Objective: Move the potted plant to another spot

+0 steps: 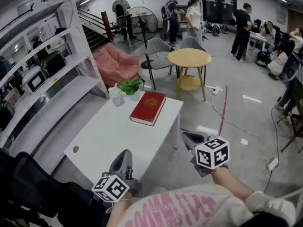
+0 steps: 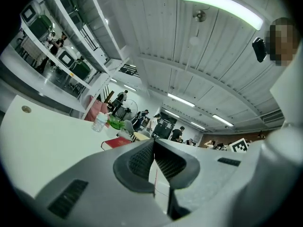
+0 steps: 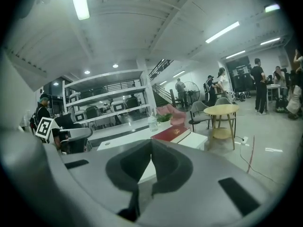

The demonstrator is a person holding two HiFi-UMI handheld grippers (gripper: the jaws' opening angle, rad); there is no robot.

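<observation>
The potted plant [image 1: 130, 85], green leaves in a small white pot, stands at the far end of the white table [image 1: 109, 136]. It also shows small and far off in the left gripper view [image 2: 115, 123] and the right gripper view [image 3: 164, 118]. My left gripper [image 1: 125, 154] hovers over the table's near edge, jaws shut and empty [image 2: 154, 148]. My right gripper [image 1: 187, 137] is just off the table's right near corner, also shut with nothing in it [image 3: 151, 148]. Both are far short of the plant.
A red book [image 1: 148, 107] and a water bottle [image 1: 116, 96] sit on the table near the plant. White shelving [image 1: 47, 79] runs along the left. A round wooden table [image 1: 190, 58], grey chairs, a pink seat [image 1: 115, 63] and several people stand beyond.
</observation>
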